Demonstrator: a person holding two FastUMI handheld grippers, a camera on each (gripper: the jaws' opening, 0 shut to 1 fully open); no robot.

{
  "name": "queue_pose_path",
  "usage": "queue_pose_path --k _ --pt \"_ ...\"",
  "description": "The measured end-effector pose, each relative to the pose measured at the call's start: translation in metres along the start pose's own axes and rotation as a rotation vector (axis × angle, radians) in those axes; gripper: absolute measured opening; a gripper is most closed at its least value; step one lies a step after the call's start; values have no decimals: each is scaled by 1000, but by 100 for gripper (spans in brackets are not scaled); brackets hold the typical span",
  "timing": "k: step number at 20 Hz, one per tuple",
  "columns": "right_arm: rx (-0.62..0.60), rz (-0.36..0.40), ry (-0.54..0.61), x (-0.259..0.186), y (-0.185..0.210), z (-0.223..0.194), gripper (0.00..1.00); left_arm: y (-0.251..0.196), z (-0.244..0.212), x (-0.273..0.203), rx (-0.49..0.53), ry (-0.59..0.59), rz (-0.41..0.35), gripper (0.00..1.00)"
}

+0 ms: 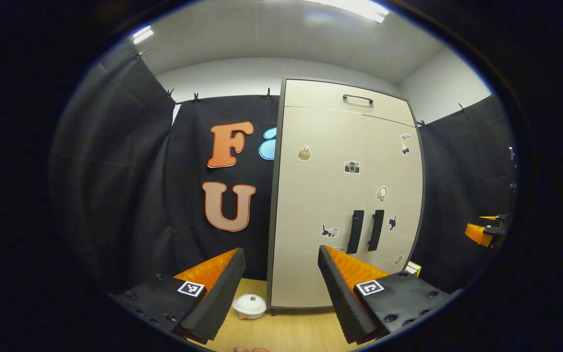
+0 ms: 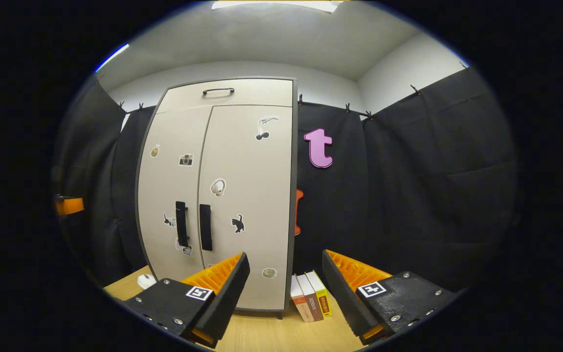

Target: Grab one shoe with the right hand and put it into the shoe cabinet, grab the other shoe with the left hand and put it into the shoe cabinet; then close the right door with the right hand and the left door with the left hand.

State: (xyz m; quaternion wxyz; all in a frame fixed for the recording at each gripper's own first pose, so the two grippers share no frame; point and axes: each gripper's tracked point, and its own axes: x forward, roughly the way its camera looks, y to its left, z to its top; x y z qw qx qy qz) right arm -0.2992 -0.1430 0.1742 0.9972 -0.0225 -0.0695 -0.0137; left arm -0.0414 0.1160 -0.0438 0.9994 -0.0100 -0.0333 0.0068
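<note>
Both doors of the shoe cabinet look closed, so the shoes are judged inside. The left hand-held gripper and right hand-held gripper are spread apart, empty, facing the cabinet at 12 o'clock over the tabletop; pulling straight back avoids nudging the handles.

Black cloth walls, wood floor, ceiling light.

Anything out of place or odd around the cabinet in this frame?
Nothing stands out. The beige two-door shoe cabinet stands upright on the wooden floor with both doors shut flush. A small white lidded bowl sits left of it, three books lean at its right. Both grippers hang open, empty.
</note>
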Motion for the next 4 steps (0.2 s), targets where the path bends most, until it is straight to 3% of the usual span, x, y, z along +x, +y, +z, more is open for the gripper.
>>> queue_pose_path --k 4 --pt "8 -7 -3 -5 -5 0 92 -7 2 -2 -10 -1 -13 96"
